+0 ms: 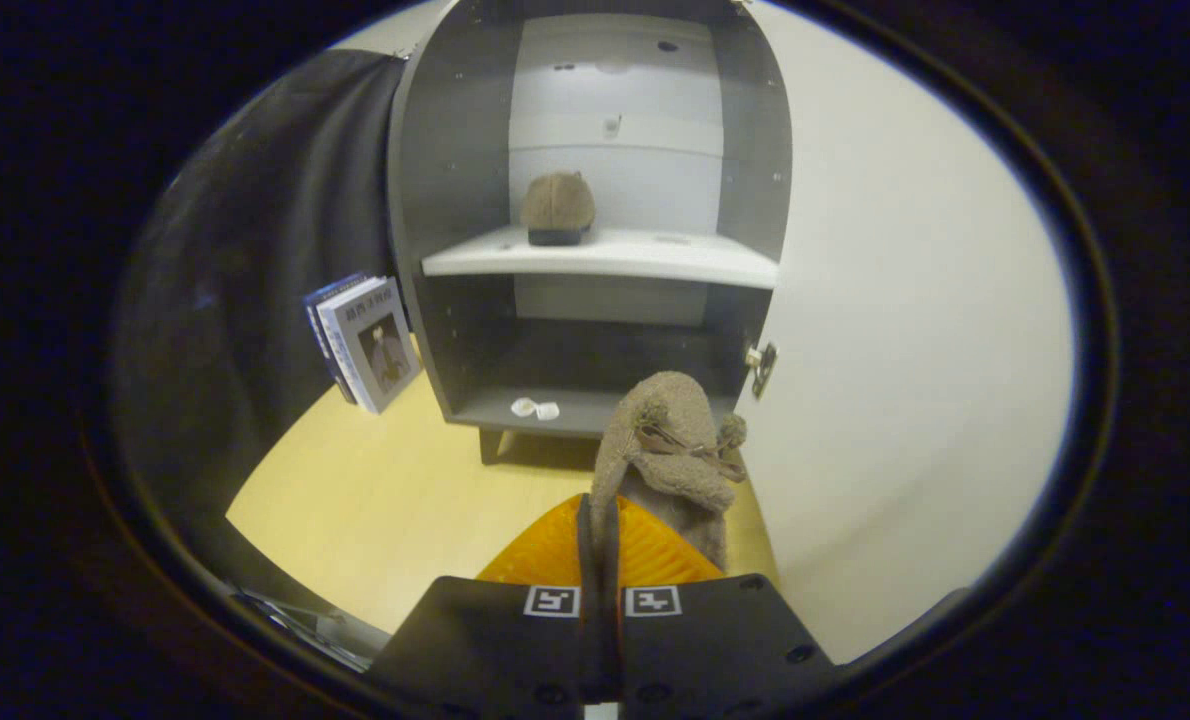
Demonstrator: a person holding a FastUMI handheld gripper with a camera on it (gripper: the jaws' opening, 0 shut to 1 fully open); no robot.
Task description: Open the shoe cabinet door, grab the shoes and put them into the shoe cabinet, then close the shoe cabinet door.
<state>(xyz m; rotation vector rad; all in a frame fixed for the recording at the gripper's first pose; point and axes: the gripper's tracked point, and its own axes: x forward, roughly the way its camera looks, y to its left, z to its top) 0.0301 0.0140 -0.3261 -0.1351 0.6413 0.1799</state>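
The gripper (pixel 602 545) is clamped narrowly on a brown shoe (pixel 670 455), which hangs just ahead of its fingers. Beyond it stands the open shoe cabinet (pixel 595 260), a second shoe (pixel 558 208) on its middle shelf. Books (pixel 365 340) lean left of the cabinet on the counter (pixel 395 500).

A few books (pixel 365 340) stand upright on the pale wooden floor (pixel 395 500), leaning close against the outer left wall of the grey furniture, their covers turned outward. On the lowest board inside that furniture lie two small white objects (pixel 535 408), side by side and too small to identify. A plain cream surface (pixel 905 350) rises on the right.
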